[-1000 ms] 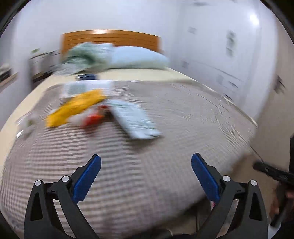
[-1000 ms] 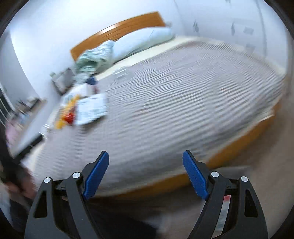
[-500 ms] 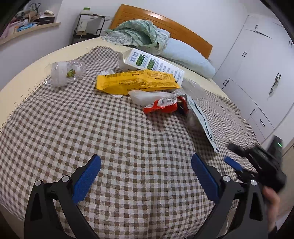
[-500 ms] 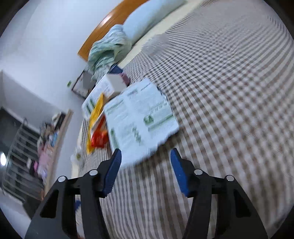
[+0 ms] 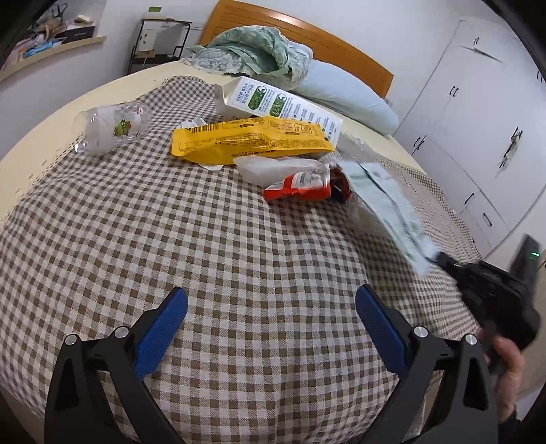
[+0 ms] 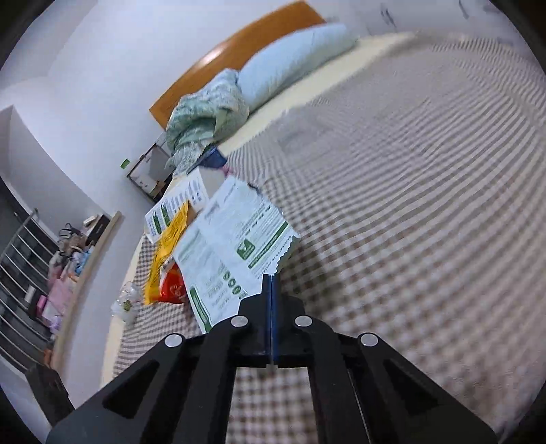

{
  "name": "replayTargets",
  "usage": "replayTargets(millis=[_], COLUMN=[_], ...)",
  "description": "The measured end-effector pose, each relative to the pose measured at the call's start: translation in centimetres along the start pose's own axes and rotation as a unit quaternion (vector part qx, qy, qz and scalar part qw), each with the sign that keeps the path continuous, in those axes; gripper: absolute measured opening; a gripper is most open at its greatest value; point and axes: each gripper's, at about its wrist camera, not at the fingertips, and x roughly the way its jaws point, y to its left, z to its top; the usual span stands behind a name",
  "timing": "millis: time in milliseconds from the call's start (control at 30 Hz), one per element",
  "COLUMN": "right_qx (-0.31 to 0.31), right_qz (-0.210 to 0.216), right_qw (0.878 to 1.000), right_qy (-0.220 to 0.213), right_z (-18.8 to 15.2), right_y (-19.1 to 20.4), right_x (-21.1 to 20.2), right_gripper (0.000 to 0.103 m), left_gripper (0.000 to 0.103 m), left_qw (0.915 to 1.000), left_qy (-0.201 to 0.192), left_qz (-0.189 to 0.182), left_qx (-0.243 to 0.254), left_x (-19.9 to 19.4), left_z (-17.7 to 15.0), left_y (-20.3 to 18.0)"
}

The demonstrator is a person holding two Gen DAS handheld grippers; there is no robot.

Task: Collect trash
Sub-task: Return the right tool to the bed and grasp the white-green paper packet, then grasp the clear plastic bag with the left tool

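Observation:
Trash lies on a brown checked bedspread [image 5: 239, 256]: a crushed clear bottle [image 5: 112, 124], a white-and-green carton [image 5: 279, 102], a yellow packet [image 5: 249, 141], a clear bag [image 5: 276, 165], a red wrapper [image 5: 300, 188] and a flat white-and-green wrapper [image 6: 232, 246]. My right gripper [image 6: 271, 290] is shut on the near edge of that flat wrapper, which lifts off the cloth [image 5: 385, 205]. In the left wrist view the right gripper [image 5: 443, 259] shows at the far right, held by a hand [image 5: 508, 362]. My left gripper [image 5: 271, 334] hangs open over bare cloth, short of the trash.
A green blanket [image 5: 259, 51] and a pale blue pillow [image 5: 344, 92] lie at the wooden headboard [image 5: 307, 24]. White wardrobes [image 5: 477, 119] stand on the right. A metal rack [image 5: 160, 41] and a cluttered shelf [image 6: 68, 246] sit to the left of the bed.
Both grippers swung in over the bed toward the trash. The right jaws went from wide open to shut on the flat wrapper's edge. The left jaws stayed open.

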Motion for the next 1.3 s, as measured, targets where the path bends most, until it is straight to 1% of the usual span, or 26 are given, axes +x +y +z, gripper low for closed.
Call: replayTargets(millis=[100,167,200,233,267,300,333,367,400,433,467,500,567,633,733,800,867,900,933,967,1033,1067,1100,1133,1200,1300], right_qx=[-0.008,-0.010,-0.021,-0.035,-0.056,-0.073,-0.090,-0.125,-0.146,-0.182,-0.203,-0.234,-0.277,-0.288,-0.294,-0.293,-0.279,-0.275,-0.273,-0.275,-0.270,-0.266,-0.262,-0.242,-0.219,-0.188], right_qz=[-0.036,-0.081,-0.110,-0.122,-0.129,-0.129,-0.126,-0.123,-0.127,-0.139,-0.138,-0.123,-0.116,-0.066,-0.089,-0.093,-0.085,-0.089,-0.092,-0.092,-0.085,-0.092,-0.091,-0.086,-0.096,-0.108], right_qw=[0.999,0.996,0.994,0.992,0.988,0.984,0.983,0.980,0.976,0.969,0.965,0.960,0.948,0.939,0.921,0.924,0.931,0.933,0.933,0.933,0.936,0.940,0.943,0.952,0.962,0.973], right_qy=[-0.026,-0.027,-0.004,0.023,0.070,0.095,0.102,0.099,0.097,0.094,0.092,0.090,0.104,0.175,0.240,0.229,0.219,0.214,0.214,0.211,0.208,0.194,0.183,0.168,0.129,0.085], right_z=[-0.8,-1.8,-2.5,-3.1,-4.0,-4.6,-4.9,-4.9,-4.6,-4.0,-3.6,-3.1,-1.6,-1.1,-2.4,-2.9,-3.2,-3.3,-3.5,-3.7,-4.2,-4.3,-4.2,-3.8,-2.8,-1.7], right_y=[-1.6,-3.4,-4.2,-4.5,-4.9,-5.0,-4.9,-4.5,-4.2,-3.7,-3.4,-2.8,-1.8,-1.8,-2.6,-2.6,-2.7,-2.9,-3.1,-3.1,-3.3,-3.1,-2.8,-3.2,-4.0,-5.6], right_x=[-3.7,-5.3,-5.2,-4.8,-4.0,-3.8,-4.0,-4.5,-4.6,-4.6,-4.5,-4.3,-2.6,0.5,4.4,4.7,3.7,3.0,1.9,1.1,-1.2,-2.2,-2.9,-4.3,-6.8,-10.0], right_gripper=[0.000,0.000,0.001,0.001,0.001,0.001,0.001,0.009,0.025,0.075,0.089,0.089,0.089,0.089,0.089,0.085,0.060,0.059,0.052,0.038,0.035,0.030,0.011,0.011,0.011,0.011], left_gripper=[0.096,0.096,0.096,0.096,0.096,0.096,0.096,0.096,0.096,0.096,0.096,0.096,0.096,0.096,0.096,0.096,0.096,0.096,0.096,0.096,0.096,0.096,0.096,0.096,0.096,0.096], left_qw=[0.9999,0.9999,0.9999,0.9999,0.9999,0.9998,0.9997,0.9995,0.9993,0.9991,0.9989,0.9988,0.9985,0.9984,0.9985,0.9984,0.9981,0.9981,0.9982,0.9983,0.9983,0.9980,0.9978,0.9973,0.9972,0.9965], left_qy=[-0.004,-0.002,0.000,0.001,0.003,0.005,0.005,0.006,0.007,0.007,0.009,0.010,0.012,0.013,0.013,0.015,0.016,0.016,0.017,0.018,0.019,0.018,0.016,0.013,0.007,0.007], left_qz=[0.005,0.008,0.008,0.007,0.008,0.010,0.011,0.013,0.015,0.017,0.020,0.021,0.024,0.026,0.026,0.029,0.032,0.033,0.034,0.032,0.025,0.024,0.023,0.024,0.013,-0.051], left_qx=[0.011,0.011,0.010,0.010,0.013,0.018,0.022,0.027,0.034,0.037,0.041,0.043,0.047,0.048,0.046,0.047,0.050,0.050,0.047,0.046,0.049,0.055,0.060,0.068,0.073,0.066], left_x=[-0.2,-0.2,-0.2,-0.2,-0.2,-0.1,-0.2,-0.2,-0.2,-0.1,-0.1,-0.1,0.0,0.0,0.0,0.1,0.2,0.3,0.3,0.4,0.4,0.3,0.3,0.2,0.1,0.6], left_z=[-0.1,-0.2,-0.2,-0.3,-0.4,-0.5,-0.5,-0.6,-0.8,-0.8,-0.9,-1.0,-1.0,-0.9,-0.9,-0.9,-0.9,-0.9,-0.8,-0.8,-0.9,-1.0,-1.1,-1.1,-1.1,0.3], left_y=[-0.2,-0.2,-0.2,-0.2,-0.4,-0.6,-0.8,-1.0,-1.3,-1.4,-1.5,-1.5,-1.6,-1.5,-1.4,-1.3,-1.2,-1.2,-1.2,-1.2,-1.4,-1.7,-1.9,-2.1,-2.5,-4.2])
